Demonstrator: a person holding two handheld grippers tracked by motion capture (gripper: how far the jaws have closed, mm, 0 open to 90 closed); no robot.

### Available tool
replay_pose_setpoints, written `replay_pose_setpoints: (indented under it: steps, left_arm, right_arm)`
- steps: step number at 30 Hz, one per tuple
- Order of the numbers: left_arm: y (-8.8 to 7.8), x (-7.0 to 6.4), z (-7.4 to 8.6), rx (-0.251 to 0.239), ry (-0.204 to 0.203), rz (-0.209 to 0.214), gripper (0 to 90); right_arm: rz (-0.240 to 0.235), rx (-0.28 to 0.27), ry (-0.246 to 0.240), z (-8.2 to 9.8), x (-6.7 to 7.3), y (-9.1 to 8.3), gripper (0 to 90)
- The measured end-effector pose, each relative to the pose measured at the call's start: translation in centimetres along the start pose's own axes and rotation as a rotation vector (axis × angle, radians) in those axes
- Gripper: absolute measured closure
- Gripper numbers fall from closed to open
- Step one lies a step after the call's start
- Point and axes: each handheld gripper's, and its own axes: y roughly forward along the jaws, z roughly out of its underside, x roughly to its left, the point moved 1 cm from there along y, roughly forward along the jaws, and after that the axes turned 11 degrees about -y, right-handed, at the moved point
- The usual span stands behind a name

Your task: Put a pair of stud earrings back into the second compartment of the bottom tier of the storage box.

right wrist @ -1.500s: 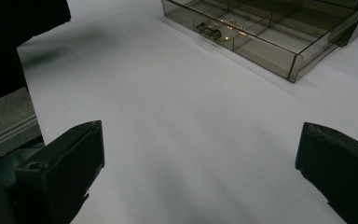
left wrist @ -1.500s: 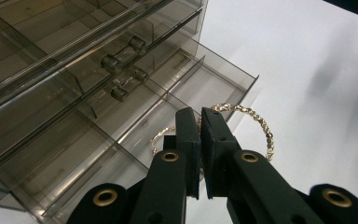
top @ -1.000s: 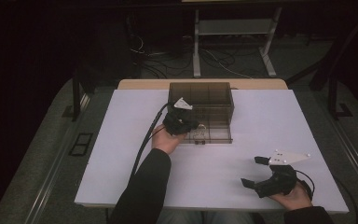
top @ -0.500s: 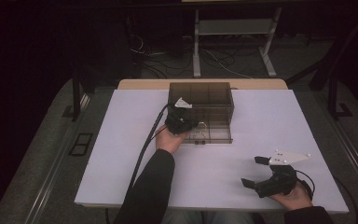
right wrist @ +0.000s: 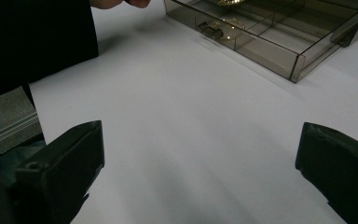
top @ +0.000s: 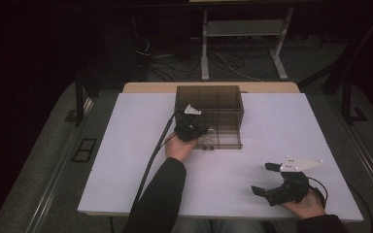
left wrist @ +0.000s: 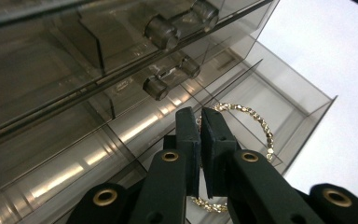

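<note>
The left gripper [top: 197,130] sits at the front left corner of a smoky see-through drawer box [top: 209,104] that stands toward the far side of the white surface [top: 126,145]; its bottom drawer [top: 223,141] is pulled out toward the person; the left hand [top: 179,146] holds the gripper from the near side, and a black cable [top: 150,165] trails from it back along the sleeve.

In the left gripper view the jaws are pressed together, and a gold beaded bracelet [left wrist: 256,123] is pinched between them; part of the loop rises beyond the tips and curves round to the right, and another bit of it shows below, between the jaw arms; the bracelet hangs over a compartment of the open drawer [left wrist: 279,102], near one of its thin dividers; whether it touches the drawer floor I cannot tell; two round knobs [left wrist: 161,84] of the closed drawers above show just over the jaw tips.

The right gripper [top: 269,179] rests well apart from the box, near the front right corner of the surface, in the right hand [top: 306,204]; its jaws are spread wide with nothing between them; in the right gripper view bare white surface [right wrist: 191,140] lies between the two black jaws, and the open drawer [right wrist: 279,28] is farther off, with gold pieces glinting in its compartments.
</note>
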Motion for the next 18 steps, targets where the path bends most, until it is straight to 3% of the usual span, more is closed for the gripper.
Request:
replay_pose_setpoints:
  steps: [6,13,18]
  left_arm:
    - [0.45,-0.22,0.24,0.026,0.038,-0.025,85.3]
    - [0.46,-0.23,0.31,0.046,0.034,-0.021,84.0]
    - [-0.02,-0.21,0.1,0.036,0.03,0.003,69.6]
  right_arm:
    - [0.0,0.0,0.0,0.01,-0.02,-0.01,0.6]
    - [0.0,-0.001,0.0,0.01,-0.01,-0.02,0.6]
    - [0.001,-0.001,0.001,0.02,-0.02,-0.02,0.6]
